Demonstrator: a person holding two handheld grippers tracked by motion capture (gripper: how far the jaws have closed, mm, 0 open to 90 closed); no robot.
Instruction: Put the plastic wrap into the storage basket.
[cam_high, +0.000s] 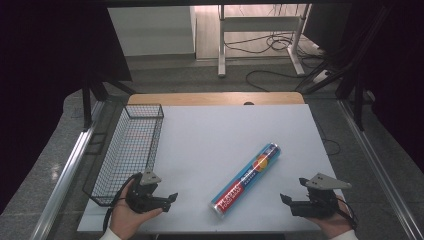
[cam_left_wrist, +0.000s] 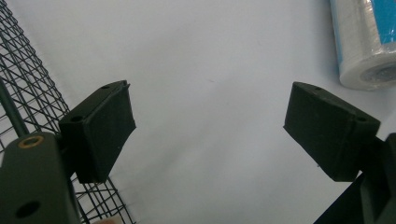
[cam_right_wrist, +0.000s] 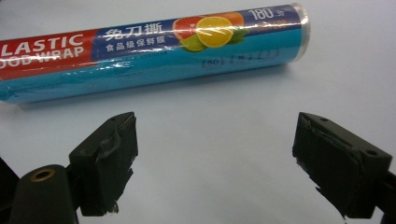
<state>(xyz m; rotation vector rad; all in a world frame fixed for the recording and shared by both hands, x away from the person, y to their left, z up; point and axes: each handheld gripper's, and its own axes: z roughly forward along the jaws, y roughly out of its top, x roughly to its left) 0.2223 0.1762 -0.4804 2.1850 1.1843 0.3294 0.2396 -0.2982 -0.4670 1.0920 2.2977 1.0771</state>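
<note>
High view: the roll of plastic wrap (cam_high: 246, 177) lies flat on the white bench (cam_high: 210, 140), slanting from near left to far right, between the two grippers. The left gripper (cam_high: 169, 199) sits at the near left, just beside the wire basket (cam_high: 127, 150). Its fingers (cam_left_wrist: 100, 128) are spread wide apart and hold nothing; just bare bench lies between them. The right gripper (cam_high: 286, 200) sits at the near right, a little way from the roll. Its fingers (cam_right_wrist: 109, 158) are spread wide too, with nothing in them. In the right gripper view the roll (cam_right_wrist: 149, 51) lies just past the fingertips, not touching them.
</note>
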